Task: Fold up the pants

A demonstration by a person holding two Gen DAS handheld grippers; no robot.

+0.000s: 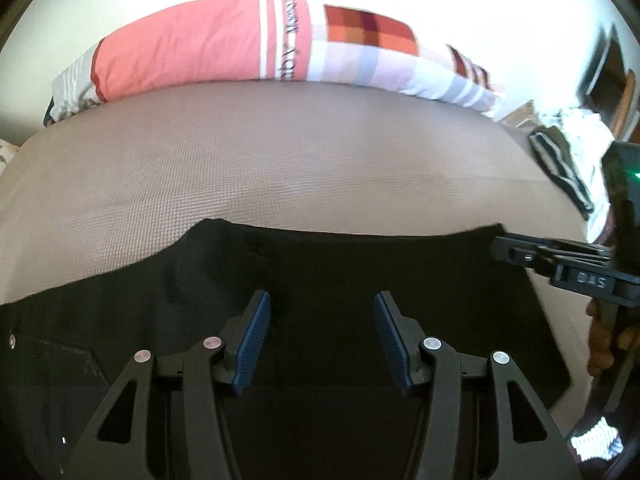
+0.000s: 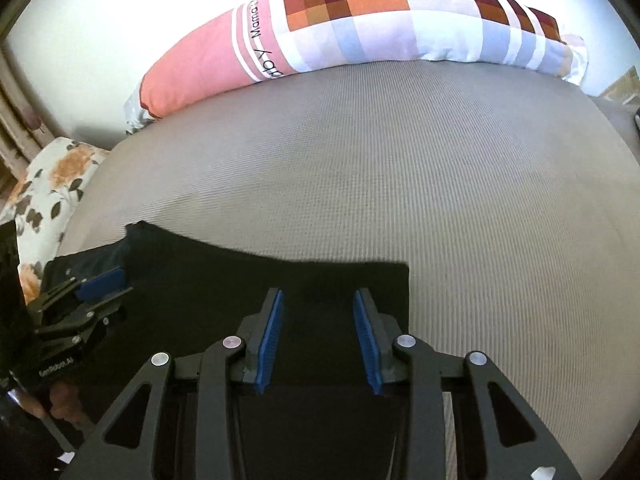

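On the near part of the bed (image 2: 400, 168), the black pants (image 1: 320, 264) lie flat on the ribbed grey-brown cover, their far edge straight and one corner squared off at the right. The left tool (image 1: 322, 312) hovers just over the cloth with its blue pads spread wide and nothing between them; the right tool (image 2: 318, 308) sits near the right corner, likewise spread and empty. Each tool shows at the side of the other's view, so they are working fairly close together over the same stretch of fabric. A long pillow (image 2: 360, 28) in pink and checks lies along the far side of the bed, well apart from the pants, and a striped garment (image 1: 560, 164) rests at the far right edge. The pants look partly folded, judging by the neat rectangular end, though how many layers lie there I cannot tell. The main risk from here is a pinch that catches only the top layer: black on black hides the edges, and lifting one layer would pull the fold apart. Uneven lifting by the two tools could also skew the edge, and the cover may drag the cloth and wrinkle it.
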